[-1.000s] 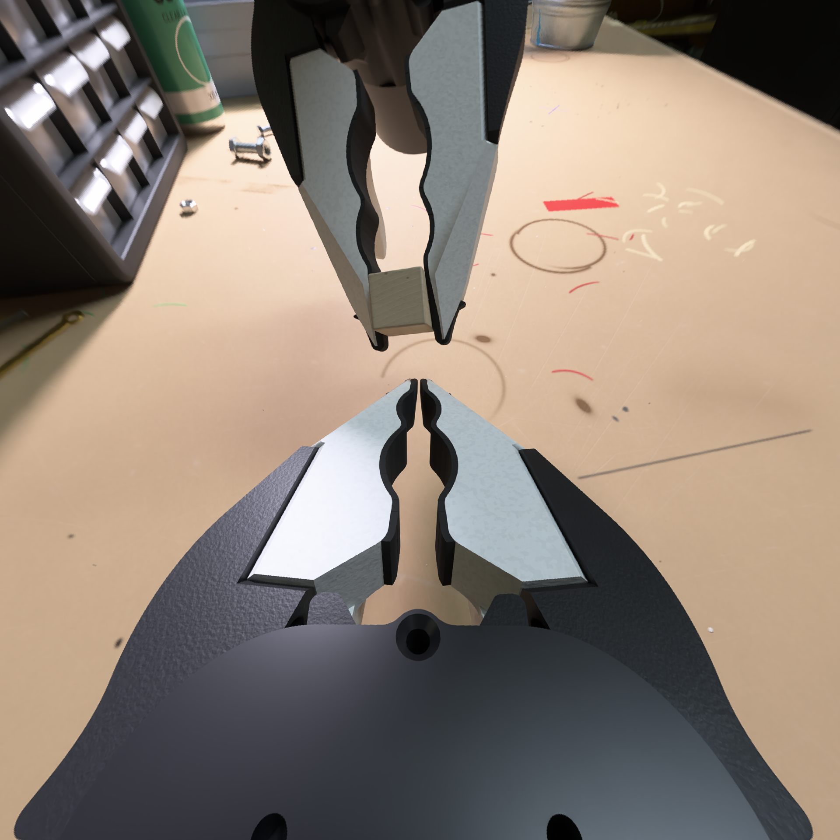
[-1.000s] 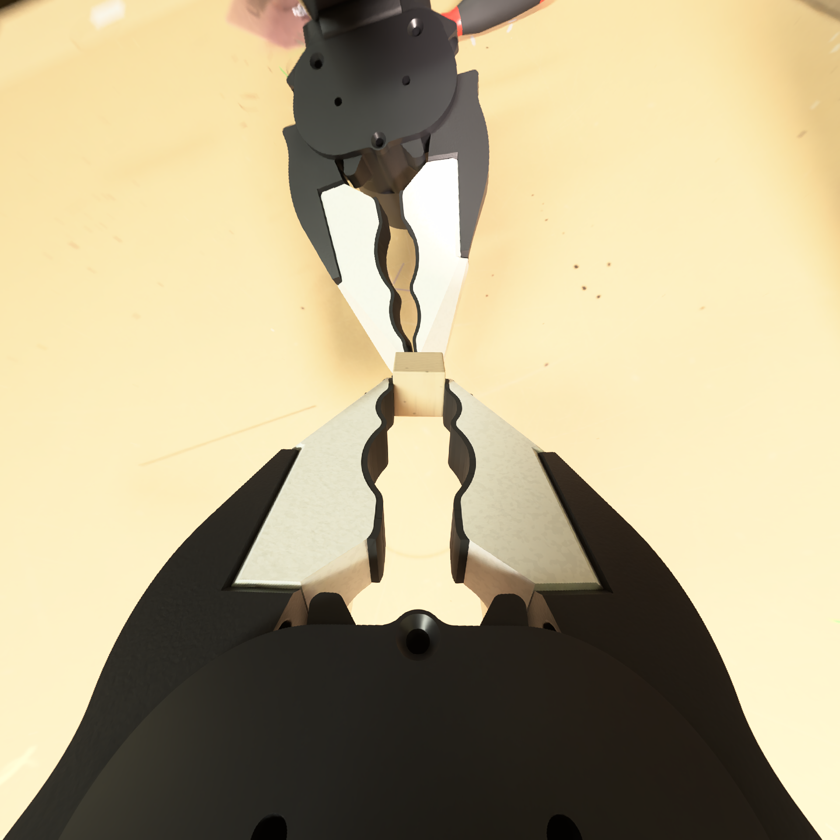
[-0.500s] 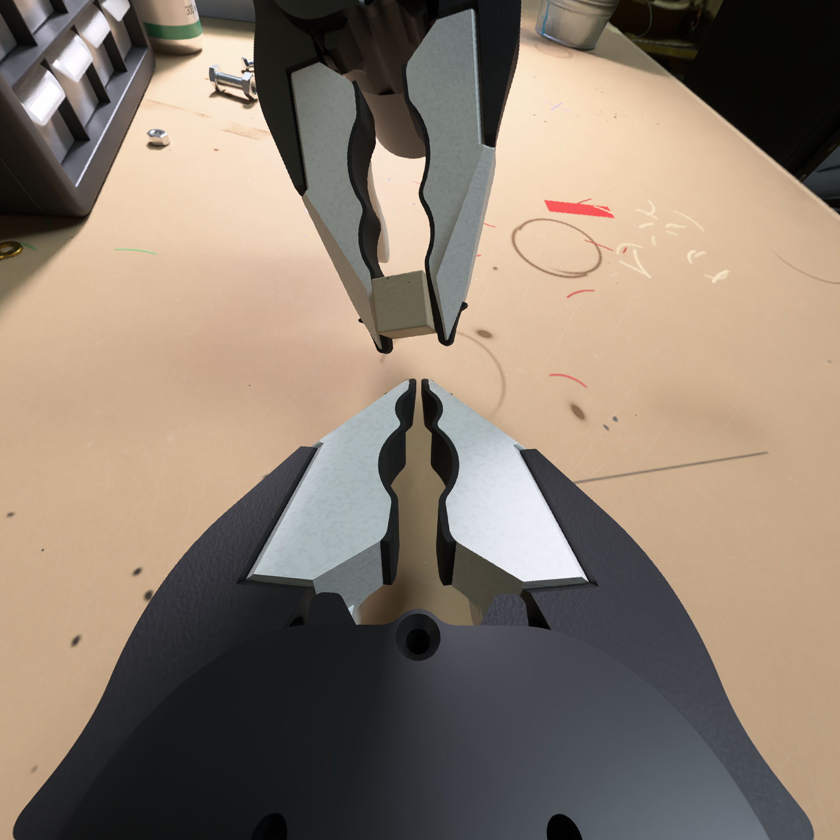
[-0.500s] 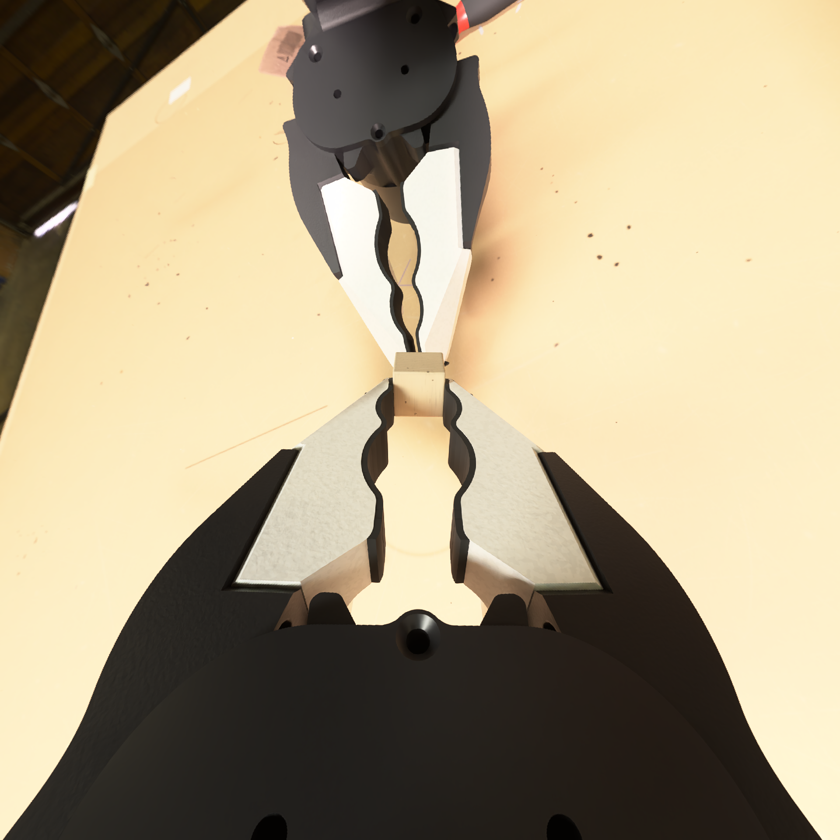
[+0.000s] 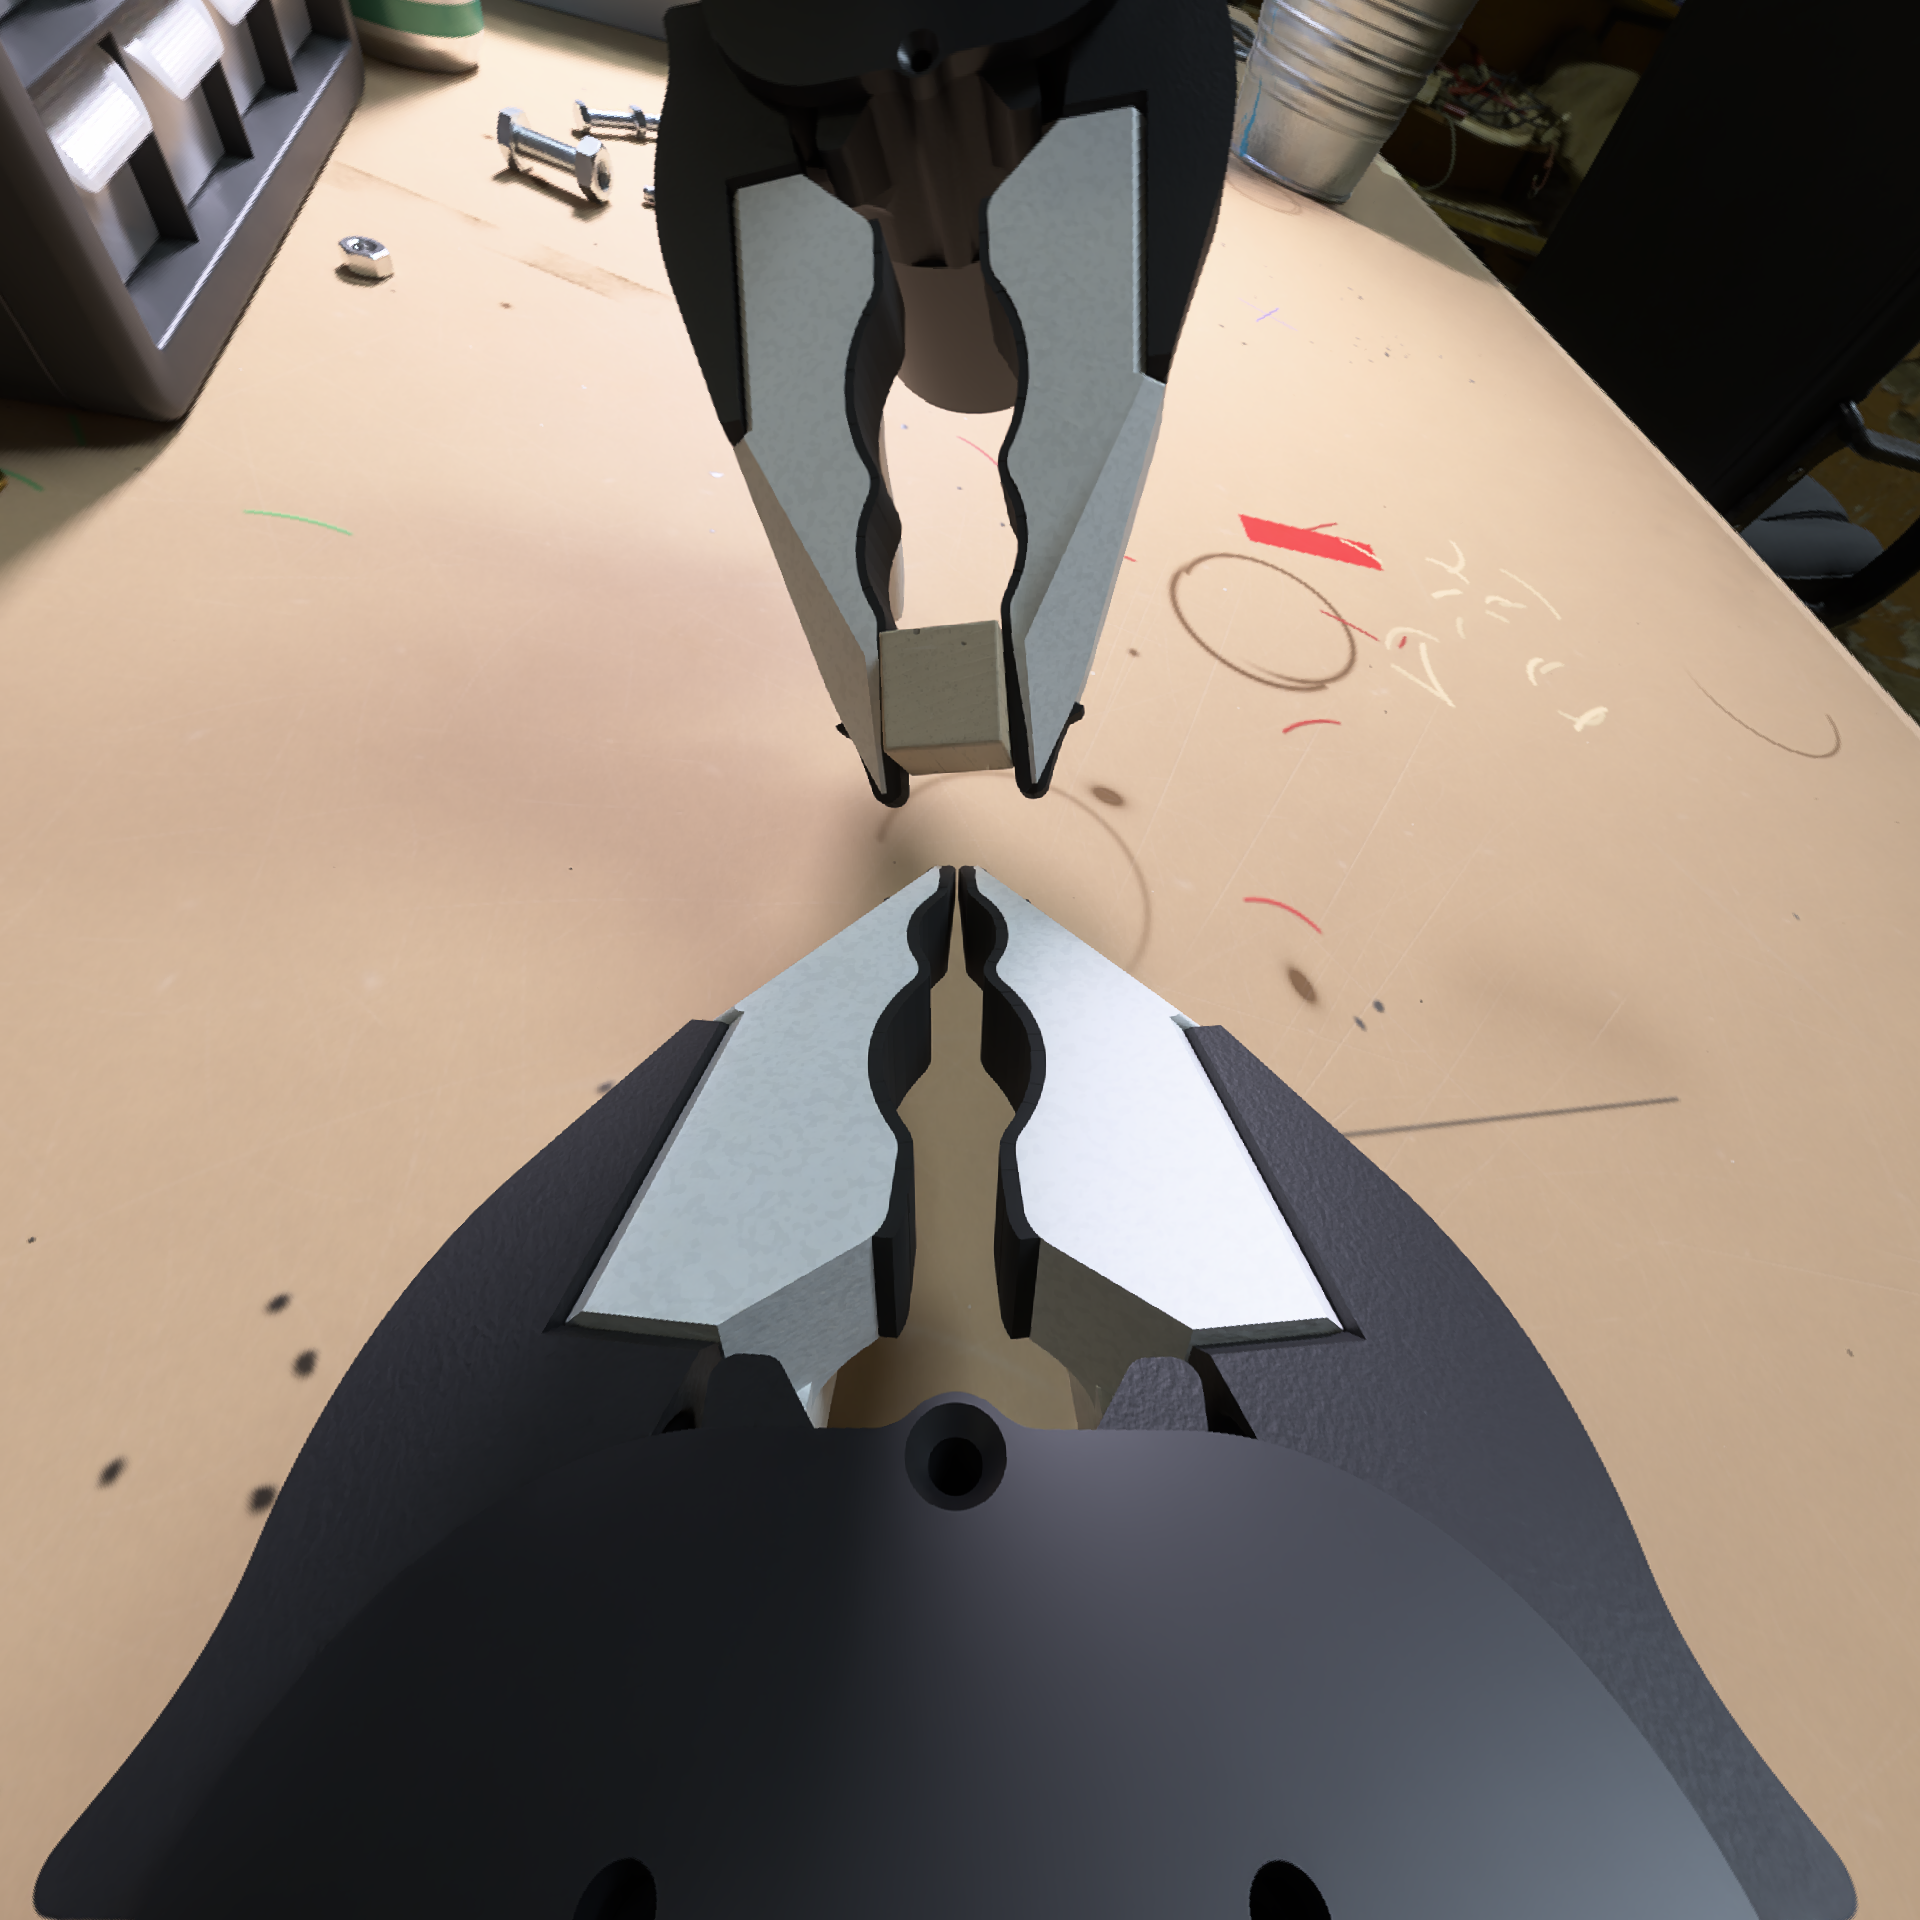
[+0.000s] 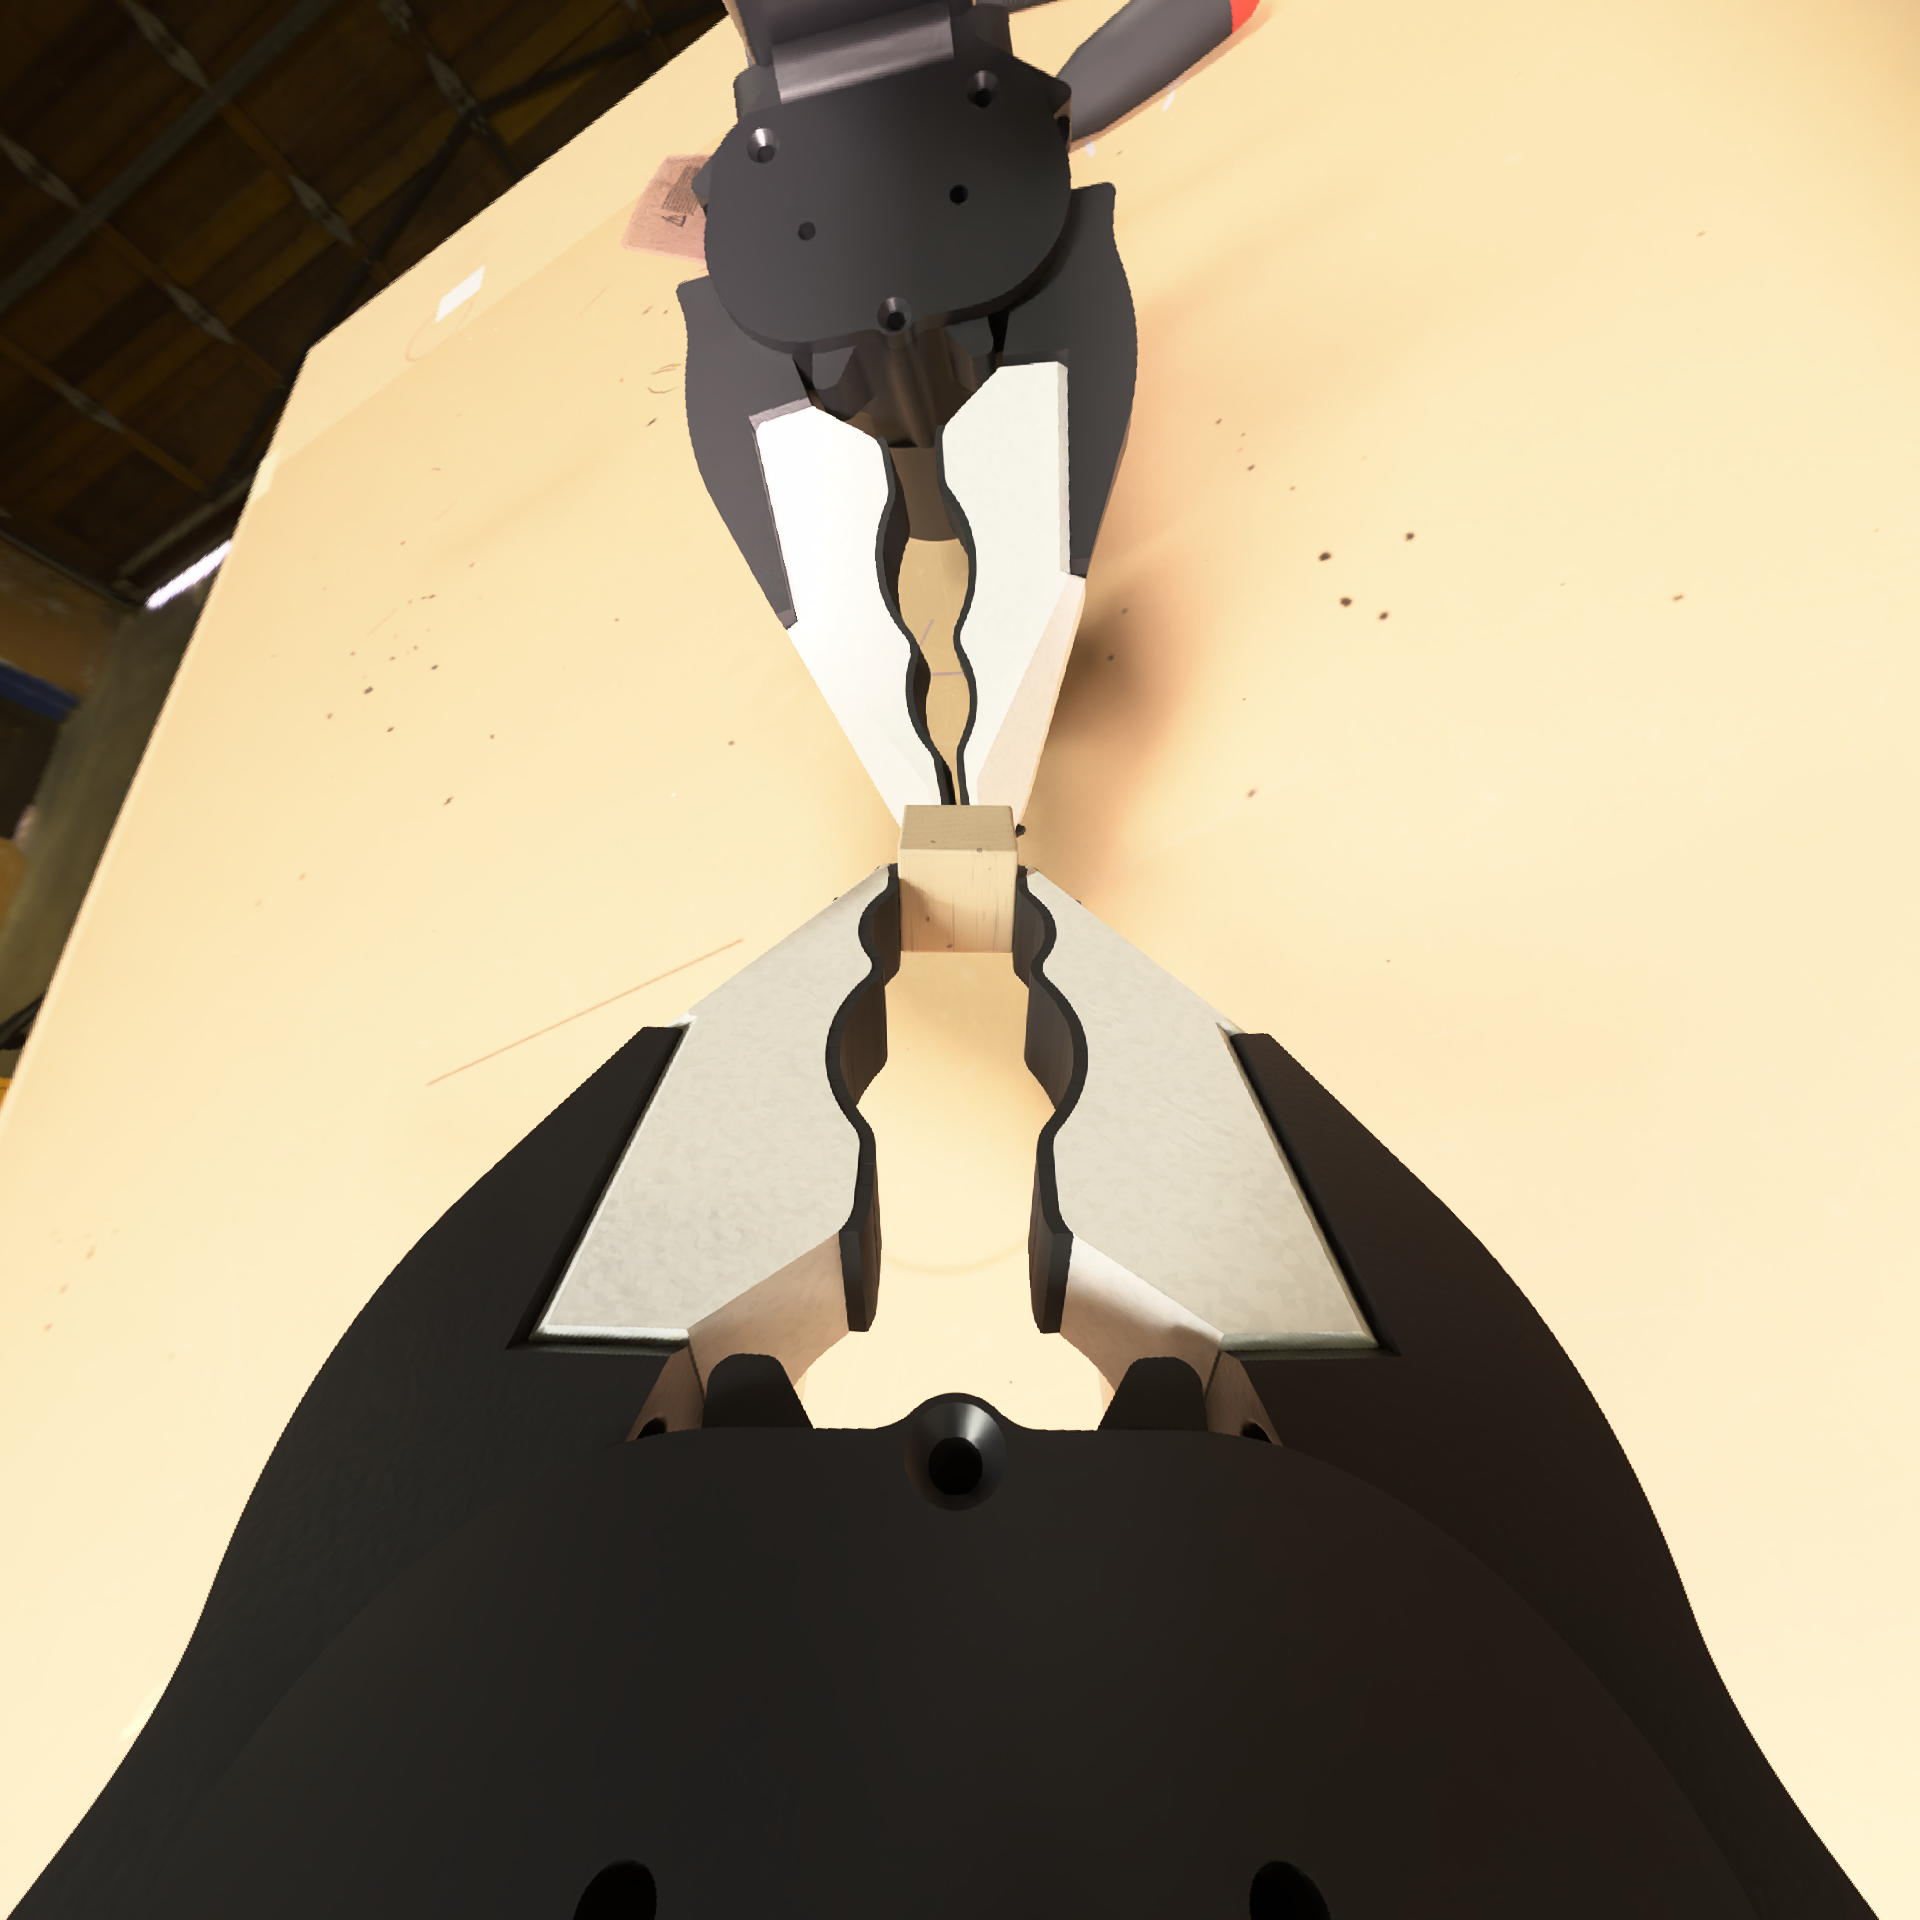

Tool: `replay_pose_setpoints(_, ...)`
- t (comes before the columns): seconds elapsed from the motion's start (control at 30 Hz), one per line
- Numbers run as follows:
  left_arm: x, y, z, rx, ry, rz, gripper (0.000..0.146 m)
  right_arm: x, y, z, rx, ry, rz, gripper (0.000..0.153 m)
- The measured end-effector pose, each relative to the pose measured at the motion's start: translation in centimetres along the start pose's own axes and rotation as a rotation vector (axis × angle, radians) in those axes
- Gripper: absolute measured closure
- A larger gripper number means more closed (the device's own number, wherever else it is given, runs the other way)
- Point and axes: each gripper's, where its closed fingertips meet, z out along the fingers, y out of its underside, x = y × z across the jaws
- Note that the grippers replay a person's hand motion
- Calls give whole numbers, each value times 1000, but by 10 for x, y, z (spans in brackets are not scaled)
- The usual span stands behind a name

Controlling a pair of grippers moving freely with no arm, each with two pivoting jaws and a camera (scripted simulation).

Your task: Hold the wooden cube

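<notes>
A small pale wooden cube (image 6: 956,894) is clamped between the fingertips of my right gripper (image 6: 956,883), above the tan workbench. In the left wrist view the same cube (image 5: 943,694) shows in the right gripper (image 5: 956,774), which points back toward the camera. My left gripper (image 5: 955,878) is shut and empty, its tips a short gap in front of the cube and not touching it. In the right wrist view the left gripper (image 6: 956,800) faces me just beyond the cube, its tips hidden behind it.
The tan workbench (image 5: 416,831) carries pen marks and stains. A grey drawer cabinet (image 5: 135,187) stands at the far left, with bolts (image 5: 551,156) and a nut (image 5: 366,258) near it. A metal bucket (image 5: 1340,94) stands at the far right by the table edge.
Both grippers have risen and tilted together, so more of the bench and room shows. The cube stays clamped in the right gripper; the left stays shut just short of it.
</notes>
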Motion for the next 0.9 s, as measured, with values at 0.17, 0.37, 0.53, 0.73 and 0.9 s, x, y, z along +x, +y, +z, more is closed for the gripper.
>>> replay_pose_setpoints(0.17, 0, 0, 0, -3, -14, -3, 146, -1, 1, 0, 2, 28, -39, 132)
replay_pose_setpoints(0.37, 1, 0, 0, -4, -19, 0, 146, -1, 1, 1, -33, 46, -79, 132)
replay_pose_setpoints(0.53, 2, 0, 0, -8, -37, 28, 146, -3, 2, 1, -31, 68, -98, 133)
replay_pose_setpoints(0.73, 7, 1, -1, -4, -56, 112, 146, -9, 2, 3, -27, 130, -187, 133)
replay_pose_setpoints(0.9, 14, 5, -5, -4, -123, 310, 146, -20, 4, 9, -66, 294, -384, 133)
